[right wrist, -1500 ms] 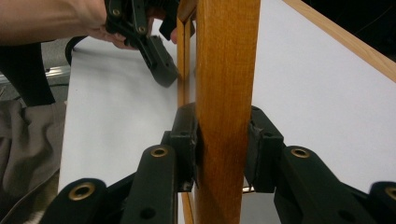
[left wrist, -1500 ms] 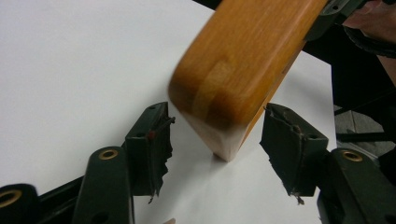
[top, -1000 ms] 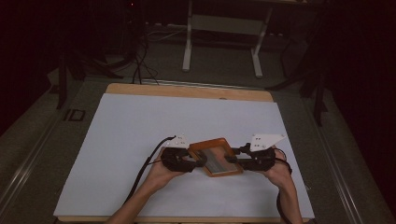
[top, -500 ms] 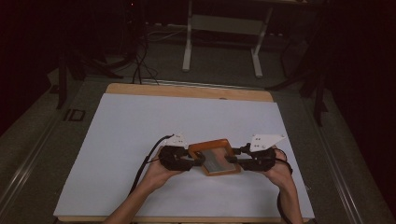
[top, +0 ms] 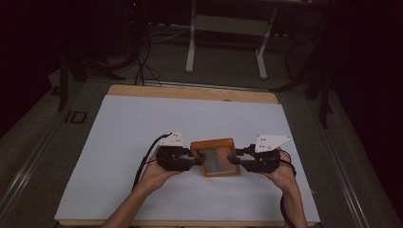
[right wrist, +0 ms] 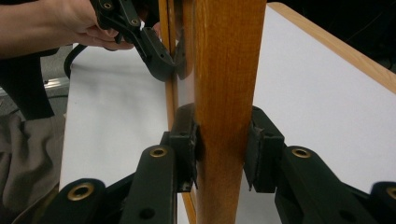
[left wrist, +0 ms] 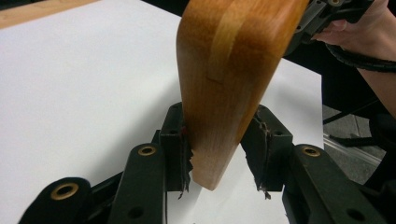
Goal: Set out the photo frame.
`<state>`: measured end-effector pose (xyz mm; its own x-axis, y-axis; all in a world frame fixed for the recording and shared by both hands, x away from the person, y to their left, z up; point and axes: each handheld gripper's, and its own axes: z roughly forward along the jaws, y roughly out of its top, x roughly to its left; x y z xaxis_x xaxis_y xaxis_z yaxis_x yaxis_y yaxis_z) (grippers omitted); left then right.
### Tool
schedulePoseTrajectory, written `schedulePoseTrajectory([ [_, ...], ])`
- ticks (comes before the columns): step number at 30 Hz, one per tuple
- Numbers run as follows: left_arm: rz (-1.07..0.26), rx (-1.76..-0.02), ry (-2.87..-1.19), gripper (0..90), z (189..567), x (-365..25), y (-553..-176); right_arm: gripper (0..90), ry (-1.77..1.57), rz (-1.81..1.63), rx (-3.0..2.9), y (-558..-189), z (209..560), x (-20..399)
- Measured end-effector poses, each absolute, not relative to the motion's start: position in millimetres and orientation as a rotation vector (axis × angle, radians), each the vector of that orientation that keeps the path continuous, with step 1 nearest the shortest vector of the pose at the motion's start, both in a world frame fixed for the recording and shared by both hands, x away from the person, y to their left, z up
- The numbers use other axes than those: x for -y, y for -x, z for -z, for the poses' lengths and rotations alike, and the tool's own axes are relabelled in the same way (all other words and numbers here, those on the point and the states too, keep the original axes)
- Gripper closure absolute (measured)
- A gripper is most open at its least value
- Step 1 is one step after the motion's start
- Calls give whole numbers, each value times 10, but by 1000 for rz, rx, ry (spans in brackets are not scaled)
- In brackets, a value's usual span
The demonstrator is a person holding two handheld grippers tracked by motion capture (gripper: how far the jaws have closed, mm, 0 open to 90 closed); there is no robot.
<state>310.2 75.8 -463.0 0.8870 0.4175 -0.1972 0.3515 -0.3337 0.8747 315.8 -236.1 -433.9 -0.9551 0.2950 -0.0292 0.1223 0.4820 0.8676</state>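
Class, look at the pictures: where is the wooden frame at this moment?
In the high view the wooden frame sits over the white sheet near the table's front edge, right of centre, gripped between the left gripper and the right gripper.

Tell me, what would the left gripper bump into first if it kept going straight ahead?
The wooden frame. Its edge already sits between the jaws of the left gripper, which have just been closing on it. Beyond the frame, probably the right gripper, gripping the opposite edge.

One wooden tray (top: 216, 157), two tongs.
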Motion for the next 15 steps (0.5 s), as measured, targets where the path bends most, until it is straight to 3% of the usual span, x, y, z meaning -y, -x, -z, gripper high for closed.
schedulePoseTrajectory([
  [15, -103, -596, -1916, 624, 4506, -944, -3127, 677, -457, -1568, -2530, -3211, 4377, 2245],
])
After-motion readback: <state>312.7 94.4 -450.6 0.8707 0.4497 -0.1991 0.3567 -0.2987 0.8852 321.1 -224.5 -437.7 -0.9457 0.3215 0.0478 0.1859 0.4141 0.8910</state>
